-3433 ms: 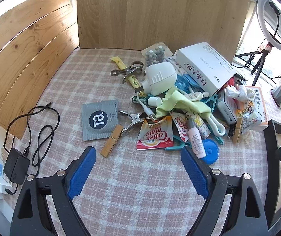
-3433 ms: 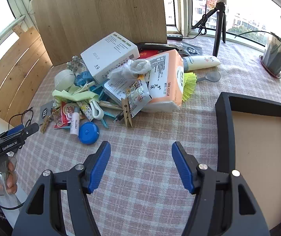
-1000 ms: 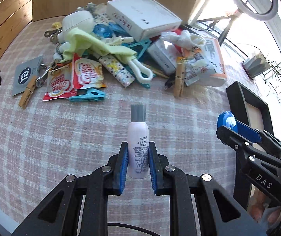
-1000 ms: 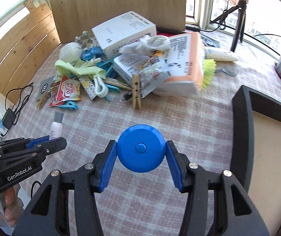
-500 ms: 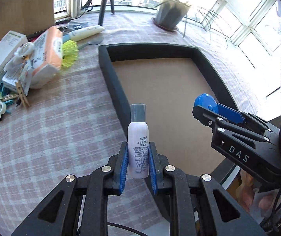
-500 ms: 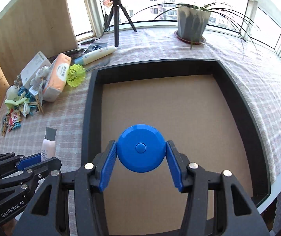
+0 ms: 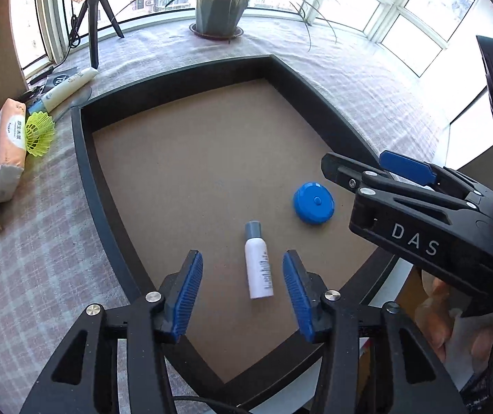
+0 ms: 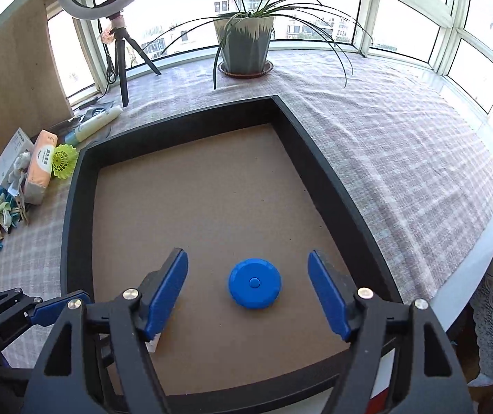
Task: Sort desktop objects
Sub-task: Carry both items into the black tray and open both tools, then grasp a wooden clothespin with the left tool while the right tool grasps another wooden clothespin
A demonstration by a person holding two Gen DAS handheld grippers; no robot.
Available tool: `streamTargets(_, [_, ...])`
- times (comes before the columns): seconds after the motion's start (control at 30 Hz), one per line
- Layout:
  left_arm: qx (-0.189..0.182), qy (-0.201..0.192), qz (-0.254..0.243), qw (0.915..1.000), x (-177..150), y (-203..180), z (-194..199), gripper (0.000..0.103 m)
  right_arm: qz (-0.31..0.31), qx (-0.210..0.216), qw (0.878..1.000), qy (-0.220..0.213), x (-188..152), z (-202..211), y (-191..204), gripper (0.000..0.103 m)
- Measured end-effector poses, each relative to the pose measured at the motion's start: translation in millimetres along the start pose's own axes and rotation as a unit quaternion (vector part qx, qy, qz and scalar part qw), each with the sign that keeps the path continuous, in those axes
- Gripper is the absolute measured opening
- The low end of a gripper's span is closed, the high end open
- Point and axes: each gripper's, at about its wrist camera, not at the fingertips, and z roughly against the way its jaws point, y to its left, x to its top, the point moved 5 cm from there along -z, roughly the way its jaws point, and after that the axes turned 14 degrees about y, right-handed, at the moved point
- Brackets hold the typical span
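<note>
A black-rimmed tray (image 7: 84, 158) (image 8: 70, 207) with a brown floor fills the middle of both views. A small white bottle (image 7: 258, 265) with a grey cap lies on its side on the tray floor. My left gripper (image 7: 243, 255) hangs over it, jaws opening, pads clear of the bottle. A round blue tape measure (image 7: 313, 203) (image 8: 254, 283) lies flat on the floor to the bottle's right. My right gripper (image 8: 246, 258) (image 7: 353, 164) stands above it, jaws opening wide and touching nothing. In the right wrist view the bottle is almost hidden behind that gripper's left finger, and the left gripper (image 8: 22, 307) shows at lower left.
Left of the tray lies a clutter pile (image 8: 5, 200) with a tissue pack (image 7: 8, 148), a yellow shuttlecock (image 7: 39, 132) and a white tube (image 7: 69, 86). A potted plant (image 8: 244, 45) and a ring-light tripod (image 8: 119, 51) stand behind. A hand (image 7: 453, 327) holds the right gripper.
Both grippers have opened and let go. The bottle and the tape measure, held half a second ago, now lie on the tray floor. Both grippers moved further over the tray.
</note>
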Motion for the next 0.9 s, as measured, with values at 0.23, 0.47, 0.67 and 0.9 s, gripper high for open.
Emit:
streamTargets(0.23, [0.032,-0.024,0.074,0.9965,-9,81,25,0.044,0.03,0.053,0.998,-0.002,11,8,46,0.071])
streamTargets(0.47, [0.058,-0.035,0.173,0.9827,-49,187,49,0.042,0.104,0.109,0.989,0.0,17,6,137,0.071])
streamTargets(0.67, [0.075,-0.042,0.253,0.9637,-88,280,67,0.041,0.18,0.12,0.976,-0.018,11,5,230,0.071])
streamTargets(0.9, [0.091,-0.054,0.334,0.9366,-136,375,86,0.04,0.229,0.144,0.962,0.021,15,-18,311,0.071])
